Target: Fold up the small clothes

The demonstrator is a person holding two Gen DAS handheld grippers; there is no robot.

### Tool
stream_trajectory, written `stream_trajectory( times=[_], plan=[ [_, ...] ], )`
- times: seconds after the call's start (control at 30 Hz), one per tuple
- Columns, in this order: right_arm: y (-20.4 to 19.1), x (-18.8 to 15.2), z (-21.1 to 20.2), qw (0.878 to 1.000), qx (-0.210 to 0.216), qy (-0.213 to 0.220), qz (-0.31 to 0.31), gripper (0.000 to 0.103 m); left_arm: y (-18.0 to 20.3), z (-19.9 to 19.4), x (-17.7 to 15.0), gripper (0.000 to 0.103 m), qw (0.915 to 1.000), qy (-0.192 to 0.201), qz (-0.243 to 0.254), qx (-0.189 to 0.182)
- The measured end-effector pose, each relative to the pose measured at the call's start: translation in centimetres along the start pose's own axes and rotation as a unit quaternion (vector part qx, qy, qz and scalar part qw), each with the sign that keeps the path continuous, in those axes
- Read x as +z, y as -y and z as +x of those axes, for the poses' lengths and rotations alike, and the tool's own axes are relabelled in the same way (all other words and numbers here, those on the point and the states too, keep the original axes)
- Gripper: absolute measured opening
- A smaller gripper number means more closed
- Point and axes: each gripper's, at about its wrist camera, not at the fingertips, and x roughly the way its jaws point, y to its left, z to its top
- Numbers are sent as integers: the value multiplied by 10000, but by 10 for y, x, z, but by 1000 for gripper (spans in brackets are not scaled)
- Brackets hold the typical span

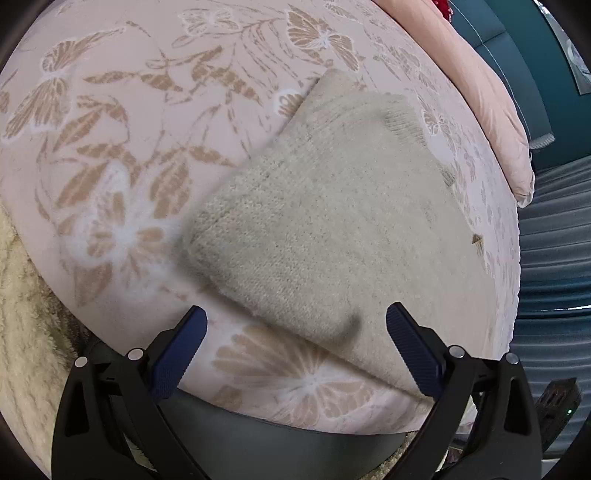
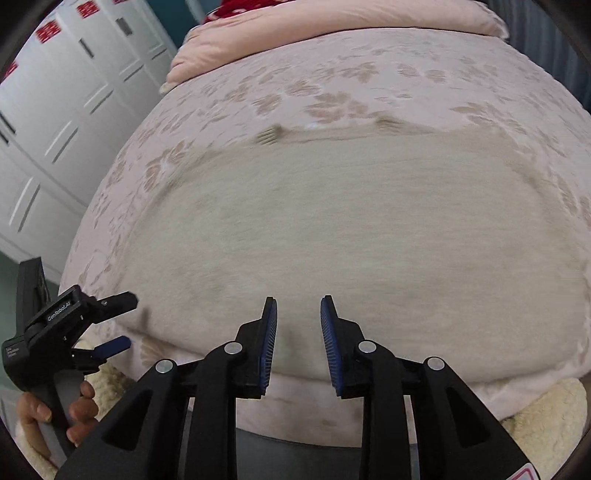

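Note:
A beige knitted garment (image 1: 332, 221) lies flat on the pink floral bed cover (image 1: 129, 110). In the left wrist view my left gripper (image 1: 295, 325) is open and empty, its jaws wide apart just over the garment's near corner. In the right wrist view the same garment (image 2: 351, 221) spreads wide across the bed cover (image 2: 332, 81). My right gripper (image 2: 298, 314) is open and empty, its jaws a little apart above the garment's near edge. The left gripper (image 2: 123, 321) also shows at the lower left of that view, held by a hand.
A pink pillow (image 1: 495, 92) lies at the far edge of the bed, also in the right wrist view (image 2: 332, 33). A cream fleece blanket (image 1: 26, 314) hangs at the near side. White cabinets (image 2: 55, 110) stand to the left, a red item (image 2: 236, 7) by the pillow.

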Motion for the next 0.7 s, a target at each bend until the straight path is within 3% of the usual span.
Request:
stream_trajectory(
  times=[0.07,0.17,0.27,0.33,0.4,0.6,0.7],
  plan=[
    [45,3,-12,9983,-348,163,432,37,0,6,1,96,9999,-41,-103,-5],
    [118,1,-25,9882,-845,262,1253,39,-1,14,5,98,9997,-41,-236,15],
    [165,-8,-38,9786,-816,340,1856,39,-6,19,9,98,9980,31,-621,59],
    [175,-12,-44,9768,-909,374,1904,39,-5,19,11,98,9963,86,-840,160],
    [168,-9,-46,9789,-972,386,1754,39,-3,19,11,98,9954,125,-915,272],
    [80,26,-26,9958,99,351,843,38,10,14,9,98,9968,337,-712,167],
    [29,43,3,9986,361,171,352,38,19,16,13,96,9983,374,-414,170]
  ],
)
